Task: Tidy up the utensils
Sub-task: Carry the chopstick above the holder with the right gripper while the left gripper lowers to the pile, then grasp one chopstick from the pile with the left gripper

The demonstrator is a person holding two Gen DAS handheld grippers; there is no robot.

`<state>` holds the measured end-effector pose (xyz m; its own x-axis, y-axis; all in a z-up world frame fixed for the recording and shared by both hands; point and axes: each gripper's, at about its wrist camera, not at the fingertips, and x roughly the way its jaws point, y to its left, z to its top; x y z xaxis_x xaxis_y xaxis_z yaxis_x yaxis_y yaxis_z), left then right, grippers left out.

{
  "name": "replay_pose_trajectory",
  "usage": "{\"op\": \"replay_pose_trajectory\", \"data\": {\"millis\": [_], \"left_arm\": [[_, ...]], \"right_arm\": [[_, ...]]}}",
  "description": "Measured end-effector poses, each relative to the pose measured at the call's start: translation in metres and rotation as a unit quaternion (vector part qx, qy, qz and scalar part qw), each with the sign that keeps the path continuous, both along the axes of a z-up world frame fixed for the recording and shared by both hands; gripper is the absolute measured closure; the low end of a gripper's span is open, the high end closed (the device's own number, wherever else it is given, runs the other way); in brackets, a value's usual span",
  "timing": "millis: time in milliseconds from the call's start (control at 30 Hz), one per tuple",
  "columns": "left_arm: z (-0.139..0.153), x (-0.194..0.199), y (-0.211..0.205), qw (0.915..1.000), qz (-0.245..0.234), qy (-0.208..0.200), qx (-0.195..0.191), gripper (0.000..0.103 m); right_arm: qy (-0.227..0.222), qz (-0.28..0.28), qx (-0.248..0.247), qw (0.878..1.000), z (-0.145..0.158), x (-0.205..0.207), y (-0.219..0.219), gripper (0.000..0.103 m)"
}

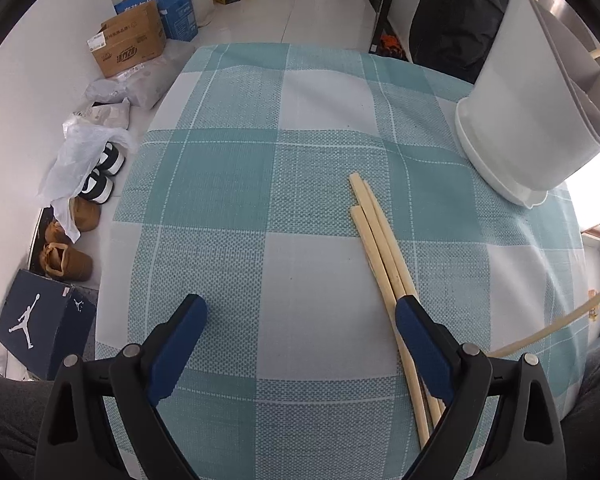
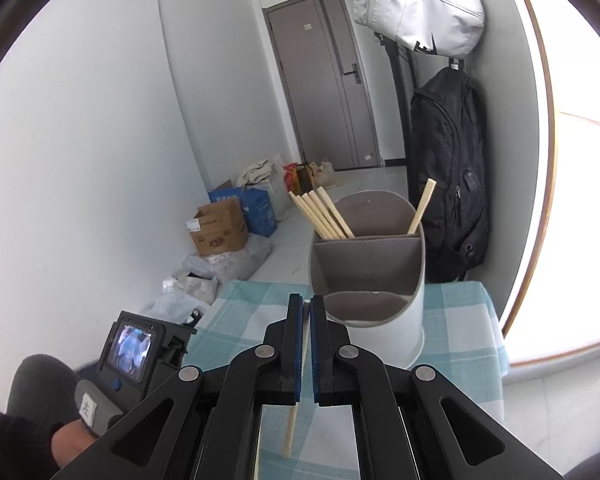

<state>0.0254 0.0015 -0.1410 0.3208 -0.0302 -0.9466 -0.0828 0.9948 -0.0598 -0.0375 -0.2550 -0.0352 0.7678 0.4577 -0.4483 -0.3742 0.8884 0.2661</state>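
A: Right wrist view showed right tongs clenched on one chopstick, just before the holder.

B: Left tongs gaped beside three chopsticks. Better to tip it upright first.

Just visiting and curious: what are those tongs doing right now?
Right tongs shut on one chopstick, facing the white holder. Left tongs open above three chopsticks on the checked cloth. Nothing in the way.

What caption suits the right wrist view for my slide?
Right gripper shut on one chopstick, facing the divided holder.
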Motion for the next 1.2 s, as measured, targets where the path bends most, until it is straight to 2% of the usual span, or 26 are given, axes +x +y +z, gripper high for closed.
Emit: {"op": "replay_pose_trajectory", "data": {"millis": [267,467,533,767,933,1067,1167,1200], "left_arm": [[-0.004,0.011,-0.006,0.9994,0.023,0.026,0.008,0.008],[-0.005,0.022,-0.008,0.9982,0.020,0.050,0.025,0.008],[-0.007,0.025,-0.008,0.9962,0.020,0.065,0.056,0.007],[-0.008,0.030,-0.008,0.9962,0.000,0.058,0.065,0.007],[-0.009,0.034,0.002,0.9982,0.009,0.053,0.027,0.015],[-0.008,0.037,0.004,0.9987,0.015,0.039,0.029,0.020],[-0.005,0.038,0.002,0.9991,0.011,0.026,0.031,0.032],[-0.003,0.037,0.000,0.9993,0.009,0.022,0.030,0.041]], "right_arm": [[-0.002,0.001,-0.004,1.000,0.000,-0.012,-0.010,0.100],[0.005,-0.005,0.006,1.000,0.000,-0.015,-0.020,0.100],[0.008,-0.005,0.012,1.000,-0.001,-0.014,-0.023,0.100],[0.011,-0.003,0.029,1.000,0.000,-0.013,-0.030,0.100],[0.018,-0.002,0.040,0.999,-0.001,-0.012,-0.034,0.100],[0.022,-0.004,0.045,0.999,-0.002,-0.010,-0.038,0.100],[0.026,-0.006,0.050,0.998,-0.003,-0.010,-0.040,0.100],[0.027,-0.008,0.051,0.998,-0.003,-0.009,-0.041,0.100]]}}
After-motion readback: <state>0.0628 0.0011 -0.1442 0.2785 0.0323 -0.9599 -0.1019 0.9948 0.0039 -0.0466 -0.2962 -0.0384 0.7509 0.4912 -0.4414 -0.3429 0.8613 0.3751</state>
